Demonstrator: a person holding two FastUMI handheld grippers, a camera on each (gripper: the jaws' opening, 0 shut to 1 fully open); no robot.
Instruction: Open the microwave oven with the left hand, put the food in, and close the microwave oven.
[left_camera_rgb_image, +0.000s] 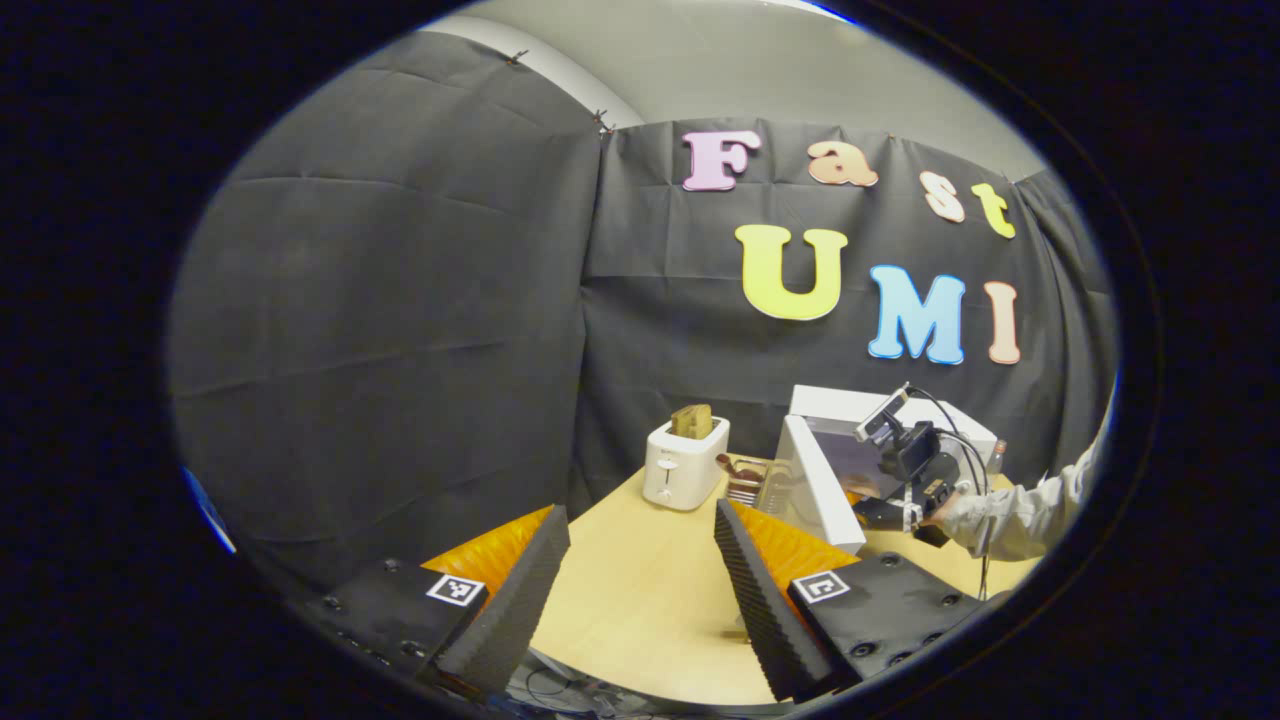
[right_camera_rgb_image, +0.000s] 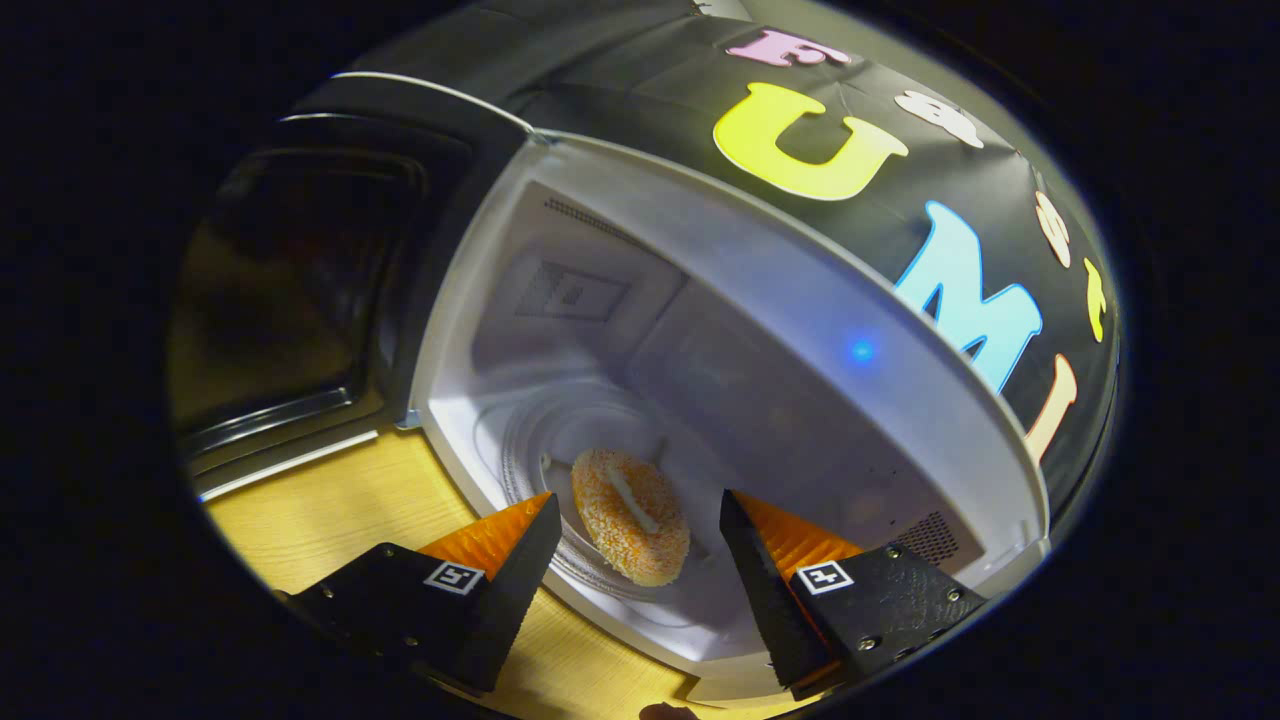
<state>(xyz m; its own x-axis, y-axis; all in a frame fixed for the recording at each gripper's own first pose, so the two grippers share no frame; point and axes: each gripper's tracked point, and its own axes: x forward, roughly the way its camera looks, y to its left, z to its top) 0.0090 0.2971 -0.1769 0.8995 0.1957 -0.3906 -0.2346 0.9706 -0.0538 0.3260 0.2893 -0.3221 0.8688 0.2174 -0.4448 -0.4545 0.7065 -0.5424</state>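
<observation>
Right gripper view: the right gripper (right_camera_rgb_image: 635, 545) gapes, its two fingers apart either side of one doughnut (right_camera_rgb_image: 630, 515) lying inside the open microwave (right_camera_rgb_image: 700, 300). Left gripper (left_camera_rgb_image: 640, 570) hangs open over the table (left_camera_rgb_image: 640, 600), one toaster (left_camera_rgb_image: 685, 462) beyond.

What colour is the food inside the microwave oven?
Orange-yellow with a pale centre stripe; the food shows best in the right gripper view, inside the microwave oven.
</observation>
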